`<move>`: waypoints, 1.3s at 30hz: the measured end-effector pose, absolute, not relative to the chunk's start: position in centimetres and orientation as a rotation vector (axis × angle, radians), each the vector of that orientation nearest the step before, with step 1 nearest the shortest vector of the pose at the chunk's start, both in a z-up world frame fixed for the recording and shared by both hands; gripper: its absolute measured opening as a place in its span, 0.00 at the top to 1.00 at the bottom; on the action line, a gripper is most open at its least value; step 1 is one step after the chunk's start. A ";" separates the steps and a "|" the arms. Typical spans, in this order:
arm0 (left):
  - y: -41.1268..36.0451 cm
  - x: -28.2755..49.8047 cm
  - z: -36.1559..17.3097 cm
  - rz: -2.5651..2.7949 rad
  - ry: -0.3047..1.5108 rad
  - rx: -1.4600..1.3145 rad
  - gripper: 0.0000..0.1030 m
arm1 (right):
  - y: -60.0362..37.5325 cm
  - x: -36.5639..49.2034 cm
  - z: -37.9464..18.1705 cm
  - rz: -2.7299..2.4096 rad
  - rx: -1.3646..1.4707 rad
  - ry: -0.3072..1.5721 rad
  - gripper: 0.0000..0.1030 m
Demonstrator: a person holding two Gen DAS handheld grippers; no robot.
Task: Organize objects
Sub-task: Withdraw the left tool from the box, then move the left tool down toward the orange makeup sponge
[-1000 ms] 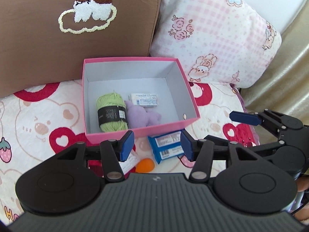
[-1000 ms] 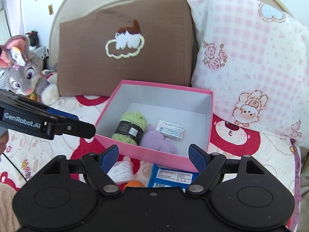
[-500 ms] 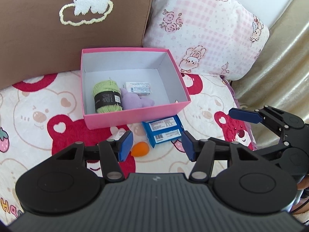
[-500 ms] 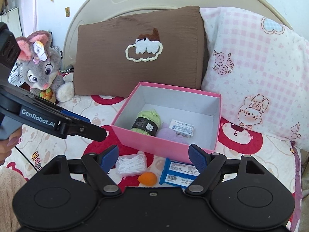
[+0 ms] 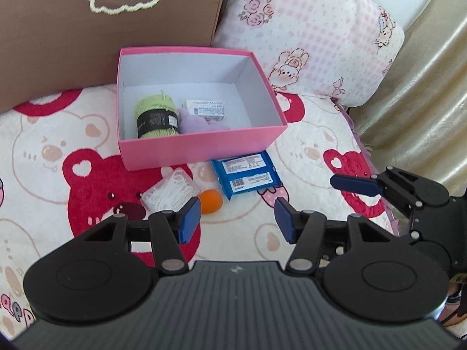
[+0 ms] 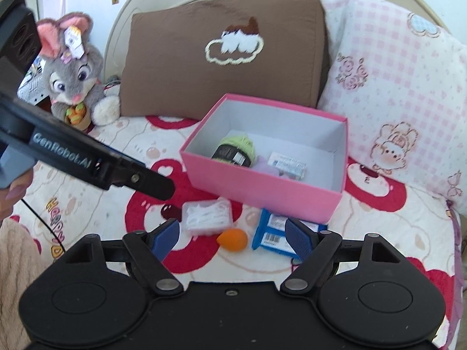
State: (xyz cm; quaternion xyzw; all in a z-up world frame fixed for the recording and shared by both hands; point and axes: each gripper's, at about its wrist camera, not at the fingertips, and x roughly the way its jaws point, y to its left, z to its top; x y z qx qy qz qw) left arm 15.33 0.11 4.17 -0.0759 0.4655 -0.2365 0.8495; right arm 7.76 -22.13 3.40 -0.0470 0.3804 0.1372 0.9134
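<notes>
A pink box [image 5: 201, 143] [image 6: 262, 188] sits on the bed and holds green yarn [image 5: 156, 116] [image 6: 236, 148], a purple soft item [image 5: 198, 124] and a small white packet [image 5: 205, 108] [image 6: 287, 164]. In front of it lie a clear case of white picks [image 5: 170, 191] [image 6: 208, 214], an orange egg-shaped sponge [image 5: 210, 201] [image 6: 233, 239] and a blue wipes pack [image 5: 248, 175] [image 6: 270, 233]. My left gripper [image 5: 238, 221] hovers open, near side of the sponge, nothing between its pads. My right gripper [image 6: 233, 237] hangs open over the sponge and pack, holding nothing.
A brown cushion [image 6: 224, 49] and a pink checked pillow [image 6: 402, 93] lean behind the box. A grey plush rabbit [image 6: 73, 78] sits at the far left. Gold curtain fabric [image 5: 423, 87] bounds the bed's right side. The bear-print bedspread [image 5: 58, 145] stretches leftward.
Both grippers have drawn back from the box, so the picks case, sponge and blue pack now show fully ahead of the fingers. Neither grip width visibly changed.
</notes>
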 end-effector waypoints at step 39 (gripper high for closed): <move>0.6 16.7 -6.7 -0.489 1.007 -0.327 0.47 | -18.6 12.2 -6.1 0.419 -0.241 0.895 0.18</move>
